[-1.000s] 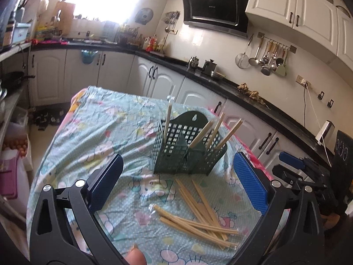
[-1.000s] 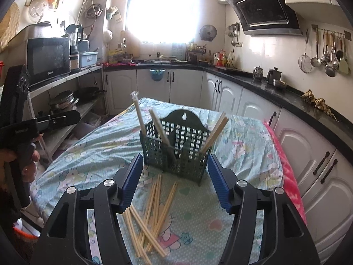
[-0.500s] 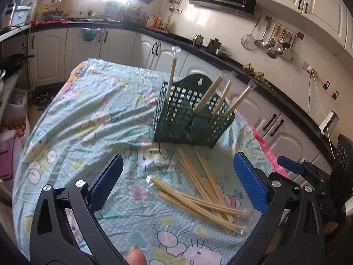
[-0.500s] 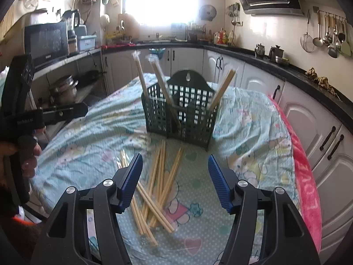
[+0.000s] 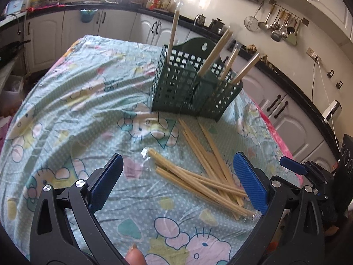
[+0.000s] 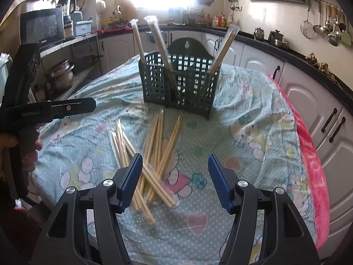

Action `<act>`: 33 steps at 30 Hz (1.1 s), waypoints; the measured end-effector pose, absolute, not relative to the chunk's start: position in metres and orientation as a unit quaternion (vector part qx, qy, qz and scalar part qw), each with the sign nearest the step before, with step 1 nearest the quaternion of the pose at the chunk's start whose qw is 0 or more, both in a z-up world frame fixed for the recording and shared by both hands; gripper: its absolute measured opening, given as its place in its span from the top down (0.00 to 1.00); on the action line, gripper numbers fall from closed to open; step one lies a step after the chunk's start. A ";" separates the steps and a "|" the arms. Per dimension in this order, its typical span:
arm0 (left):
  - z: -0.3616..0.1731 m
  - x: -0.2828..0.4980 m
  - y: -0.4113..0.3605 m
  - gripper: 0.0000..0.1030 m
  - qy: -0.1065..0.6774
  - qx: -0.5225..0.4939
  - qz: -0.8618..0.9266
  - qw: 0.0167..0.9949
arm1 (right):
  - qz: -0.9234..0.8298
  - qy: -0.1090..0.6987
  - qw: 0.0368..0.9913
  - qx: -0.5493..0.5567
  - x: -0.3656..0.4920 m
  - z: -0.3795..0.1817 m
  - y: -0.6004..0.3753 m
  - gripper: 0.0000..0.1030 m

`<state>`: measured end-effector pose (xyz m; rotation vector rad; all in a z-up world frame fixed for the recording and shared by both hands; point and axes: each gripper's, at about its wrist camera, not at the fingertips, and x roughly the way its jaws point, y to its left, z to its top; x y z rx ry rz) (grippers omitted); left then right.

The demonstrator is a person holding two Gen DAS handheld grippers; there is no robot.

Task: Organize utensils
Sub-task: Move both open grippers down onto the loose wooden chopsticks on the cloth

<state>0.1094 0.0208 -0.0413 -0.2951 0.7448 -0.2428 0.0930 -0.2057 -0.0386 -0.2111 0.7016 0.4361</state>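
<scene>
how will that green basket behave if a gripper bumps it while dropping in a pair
The green basket is thin open lattice, so probably light and apt to slide on the cloth. The wrapped chopsticks lean well above its rim, so a knock there might tip it.

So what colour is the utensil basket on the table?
Dark green, a perforated plastic basket; the right wrist view shows it best.

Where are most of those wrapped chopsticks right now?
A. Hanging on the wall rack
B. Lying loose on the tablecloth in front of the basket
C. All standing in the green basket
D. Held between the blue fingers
B: the loose chopsticks lie in a heap on the tablecloth in front of the green basket, which holds only a few upright.
</scene>
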 end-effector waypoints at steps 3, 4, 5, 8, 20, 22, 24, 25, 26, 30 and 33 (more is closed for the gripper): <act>-0.048 0.110 0.019 0.12 0.370 -0.147 -0.122 0.909 | 0.214 0.348 0.907 -0.104 0.092 -0.043 -0.205 0.42; -0.050 0.111 0.018 0.13 0.373 -0.147 -0.122 0.908 | 0.215 0.349 0.906 -0.105 0.091 -0.045 -0.205 0.42; -0.052 0.112 0.018 0.15 0.375 -0.147 -0.123 0.907 | 0.216 0.351 0.905 -0.108 0.091 -0.047 -0.204 0.42; -0.057 0.116 0.016 0.21 0.385 -0.153 -0.126 0.901 | 0.218 0.357 0.902 -0.109 0.091 -0.050 -0.204 0.42; -0.084 0.147 0.020 0.40 0.438 -0.201 -0.126 0.867 | 0.227 0.400 0.885 -0.076 0.100 -0.071 -0.218 0.47; -0.087 0.152 0.021 0.40 0.442 -0.202 -0.125 0.865 | 0.229 0.410 0.880 -0.068 0.103 -0.075 -0.219 0.50; -0.087 0.154 0.022 0.40 0.443 -0.203 -0.123 0.865 | 0.232 0.419 0.876 -0.064 0.104 -0.078 -0.219 0.55; -0.087 0.157 0.022 0.40 0.444 -0.203 -0.124 0.864 | 0.234 0.424 0.873 -0.062 0.104 -0.080 -0.218 0.55; -0.087 0.158 0.022 0.40 0.444 -0.201 -0.123 0.864 | 0.235 0.426 0.871 -0.062 0.105 -0.081 -0.218 0.55; -0.086 0.164 0.021 0.40 0.442 -0.192 -0.125 0.867 | 0.242 0.436 0.865 -0.060 0.106 -0.087 -0.217 0.57; -0.090 0.170 0.021 0.44 0.449 -0.194 -0.125 0.863 | 0.245 0.444 0.860 -0.060 0.107 -0.090 -0.216 0.62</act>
